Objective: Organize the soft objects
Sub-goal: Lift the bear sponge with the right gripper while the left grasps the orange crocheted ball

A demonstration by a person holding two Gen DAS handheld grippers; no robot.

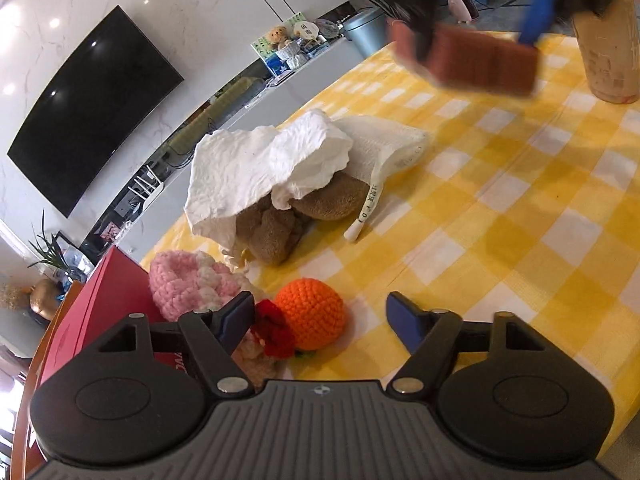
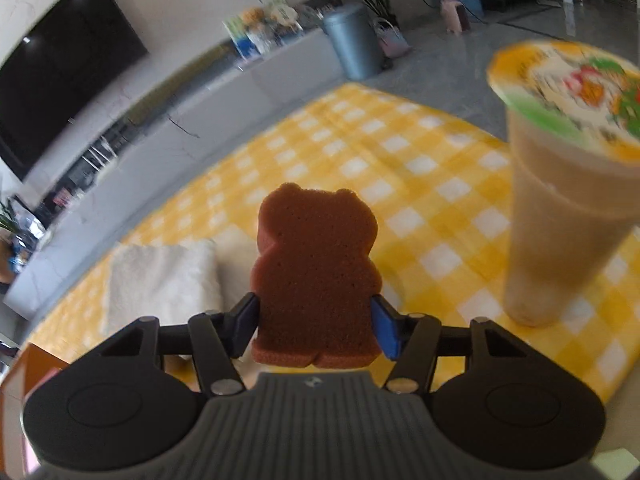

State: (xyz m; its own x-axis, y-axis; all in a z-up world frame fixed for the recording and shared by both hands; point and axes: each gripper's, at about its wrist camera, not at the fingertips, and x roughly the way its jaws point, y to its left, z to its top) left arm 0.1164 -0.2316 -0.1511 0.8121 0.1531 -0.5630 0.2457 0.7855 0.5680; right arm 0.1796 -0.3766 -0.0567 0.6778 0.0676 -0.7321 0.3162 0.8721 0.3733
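Note:
My right gripper point(image 2: 316, 324) is shut on a brown bear-shaped sponge point(image 2: 316, 276) and holds it above the yellow checked tablecloth point(image 2: 360, 152). The sponge point(image 1: 468, 62) also shows blurred in the left wrist view, at the far side. My left gripper point(image 1: 320, 316) is open and empty, low over the cloth, with an orange crochet ball point(image 1: 312, 312) between its fingers. A pink crochet piece point(image 1: 188, 284) and a red crochet bit point(image 1: 274, 332) lie by its left finger. Beyond lies a crumpled white tissue point(image 1: 256, 164) over a brown plush toy point(image 1: 296, 212) and a white towel point(image 1: 384, 140).
A tall sealed drink cup point(image 2: 568, 208) stands on the cloth at the right, close to the sponge; it also shows in the left wrist view point(image 1: 608, 56). A red box point(image 1: 100, 308) sits at the table's left edge. The white towel point(image 2: 164, 280) lies left of the right gripper.

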